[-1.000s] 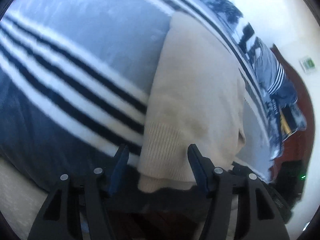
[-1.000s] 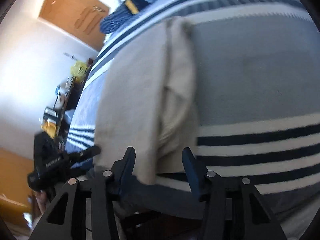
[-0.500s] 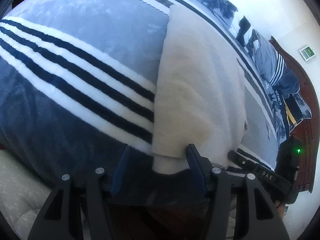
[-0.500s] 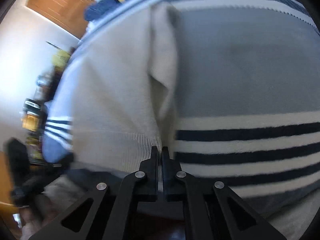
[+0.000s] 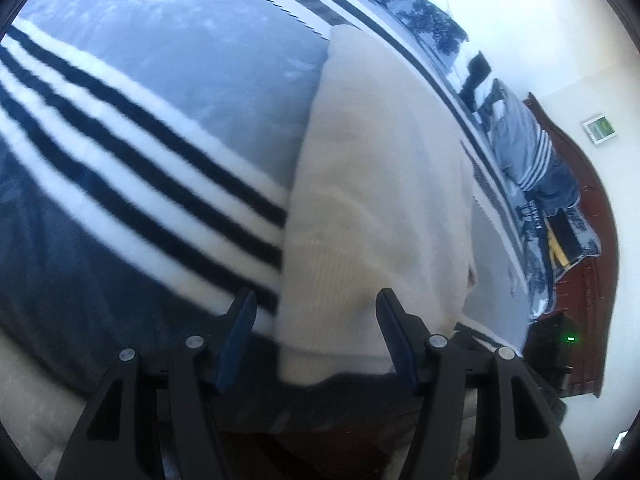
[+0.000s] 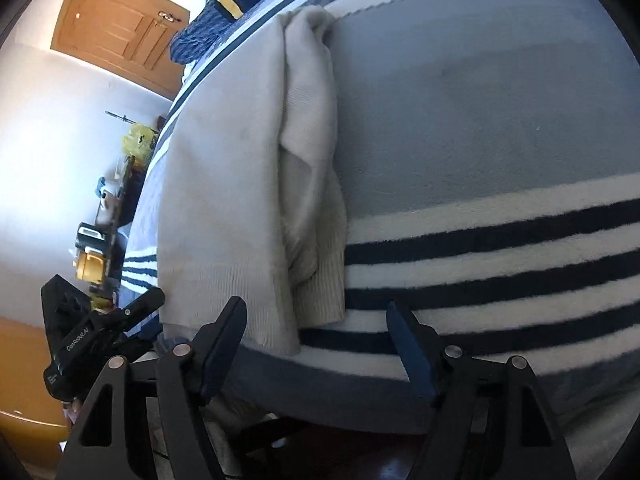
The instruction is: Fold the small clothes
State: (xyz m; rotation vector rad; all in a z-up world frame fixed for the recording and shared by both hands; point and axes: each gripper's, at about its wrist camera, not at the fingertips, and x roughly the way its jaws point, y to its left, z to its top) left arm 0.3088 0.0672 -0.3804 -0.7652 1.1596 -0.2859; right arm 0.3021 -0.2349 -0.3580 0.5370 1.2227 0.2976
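We have a cream knitted sweater with ribbed hem (image 5: 372,208) lying folded into a long strip on the bed's grey fleece blanket with navy and white stripes (image 5: 132,152), its hem end at the near edge of the bed and the rest running away toward the far side; it looks soft, light and limp, so we judge it will sag and unfold if lifted by one corner, and the thicker ribbed hem corners give the surest hold; the loose inner layers showing along its right edge in the right wrist view could slip out unless pinched together with the top layer; the left gripper (image 5: 316,336) stands wide with the hem's near left corner between its fingers but not pressed; the right gripper (image 6: 316,340) has just been opening and is wide over the near right corner, holding nothing; no containers are in view.
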